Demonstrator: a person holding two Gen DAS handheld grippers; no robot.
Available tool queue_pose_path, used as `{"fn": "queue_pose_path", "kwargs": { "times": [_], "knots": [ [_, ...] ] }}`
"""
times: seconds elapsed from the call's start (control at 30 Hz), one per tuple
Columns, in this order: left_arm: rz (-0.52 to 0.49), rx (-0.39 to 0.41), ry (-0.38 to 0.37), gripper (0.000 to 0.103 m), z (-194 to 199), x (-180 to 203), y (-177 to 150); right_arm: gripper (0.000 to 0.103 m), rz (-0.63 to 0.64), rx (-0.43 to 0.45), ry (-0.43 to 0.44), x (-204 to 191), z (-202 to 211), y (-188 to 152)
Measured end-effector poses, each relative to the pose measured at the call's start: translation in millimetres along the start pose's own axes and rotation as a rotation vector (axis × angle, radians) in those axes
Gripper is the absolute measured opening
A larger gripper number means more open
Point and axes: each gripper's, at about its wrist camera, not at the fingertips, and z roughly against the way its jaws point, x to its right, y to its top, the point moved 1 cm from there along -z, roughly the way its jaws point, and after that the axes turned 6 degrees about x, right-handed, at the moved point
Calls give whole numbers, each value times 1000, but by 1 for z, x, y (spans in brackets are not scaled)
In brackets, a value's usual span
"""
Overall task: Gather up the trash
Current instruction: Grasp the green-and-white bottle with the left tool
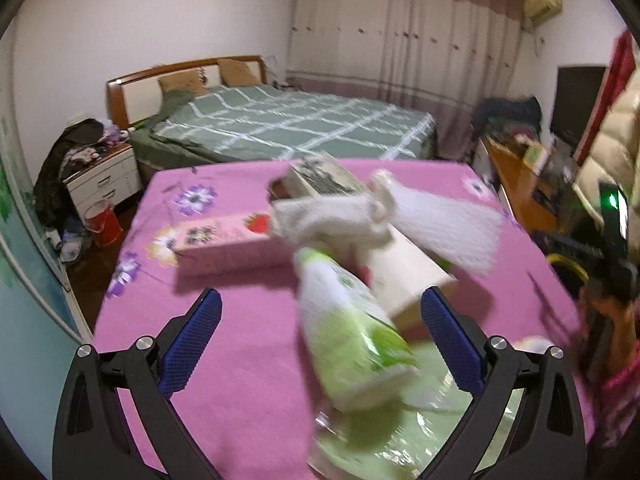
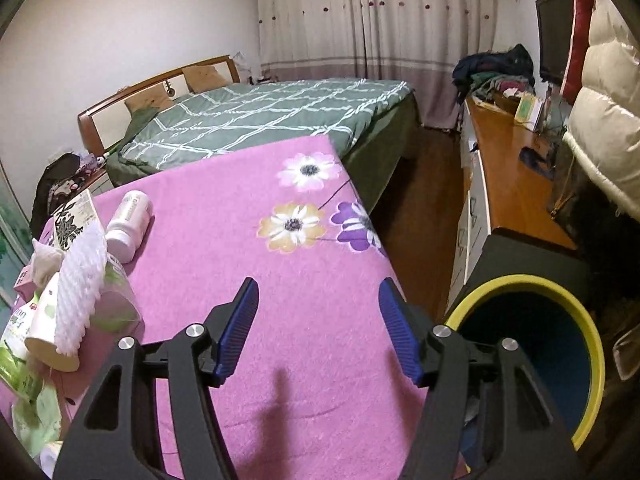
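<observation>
Left wrist view: my left gripper (image 1: 320,320) has its blue pads spread wide, pinching nothing; a green-and-white pouch (image 1: 352,332) lies blurred between the fingers, and I cannot tell whether either pad touches it; just beyond it sits a beige carton (image 1: 404,272), close against my right-hand pad (image 1: 448,336); over the carton lies a white foam net sleeve (image 1: 444,224), with a crumpled white tissue (image 1: 324,216) beside it and a pink strawberry box (image 1: 228,244) to the left; a black-and-white printed box (image 1: 324,180) stands behind the heap; under my fingers, near the lower edge, is a clear green wrapper (image 1: 380,436); all of it rests on the pink flowered cloth (image 1: 240,360); farther off I see a green checked bed (image 1: 288,124), a white bedside cabinet (image 1: 104,180) and a red bucket (image 1: 102,222) on the floor.

Right wrist view: my right gripper (image 2: 318,328) stands partly spread over bare pink cloth, with nothing between the pads; the trash heap sits well to the left, where a white pill bottle (image 2: 130,224) lies on its side beside the foam sleeve; to the right, off the cloth's edge and just beside my outer finger, is the yellow-rimmed bin (image 2: 588,332), its mouth facing me with nothing in front of it; behind it runs a wooden sideboard (image 2: 508,184), and a cream padded coat (image 2: 604,112) hangs at the far right.
</observation>
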Motion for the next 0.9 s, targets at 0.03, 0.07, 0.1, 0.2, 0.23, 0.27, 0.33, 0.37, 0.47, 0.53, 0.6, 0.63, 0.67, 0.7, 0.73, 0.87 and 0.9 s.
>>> {"fn": "queue_pose_path", "kwargs": {
  "times": [0.03, 0.07, 0.1, 0.2, 0.23, 0.27, 0.33, 0.37, 0.47, 0.53, 0.6, 0.63, 0.67, 0.7, 0.73, 0.87, 0.9],
  "knots": [
    [-26, -17, 4, 91, 0, 8, -4, 60, -2, 1, 3, 0, 1, -1],
    [-40, -27, 6, 86, 0, 13, -9, 61, -3, 0, 8, 0, 0, -2],
    [-57, -40, 4, 80, -1, 18, -13, 61, -4, -1, 11, 0, 0, -2],
    [-91, -83, 3, 76, -6, 27, -26, 61, -2, 2, 17, -1, 2, -2],
    [-102, -94, 7, 76, -8, 30, -29, 61, -1, 4, 19, -1, 3, -2],
    [-111, -99, 9, 75, -10, 31, -30, 61, -1, 5, 21, -1, 3, -2],
    [-144, -104, 12, 73, -11, 36, -33, 61, -2, 6, 24, -1, 3, -2],
    [-159, -103, 16, 72, -11, 37, -35, 62, -2, 6, 24, -1, 3, -2],
    [-204, -103, 33, 69, -10, 42, -38, 62, 0, 5, 25, -2, 3, -3],
    [-213, -108, 34, 67, -11, 43, -40, 62, 4, 6, 28, -3, 3, -3],
    [-221, -114, 32, 64, -13, 43, -41, 62, 6, 6, 29, -4, 3, -4],
    [-231, -115, 37, 64, -15, 44, -42, 62, 6, 5, 29, -4, 3, -3],
    [-239, -114, 42, 64, -15, 45, -42, 62, 5, 4, 30, -4, 2, -4],
    [-250, -111, 48, 64, -16, 46, -43, 62, 4, 3, 30, -4, 2, -4],
    [-264, -108, 53, 64, -16, 48, -43, 62, 4, 3, 30, -4, 2, -4],
    [-274, -85, 51, 61, -14, 47, -39, 62, 7, 4, 30, -4, 2, -4],
    [-273, -76, 50, 61, -13, 47, -37, 62, 6, 4, 31, -4, 2, -4]
  ]
}}
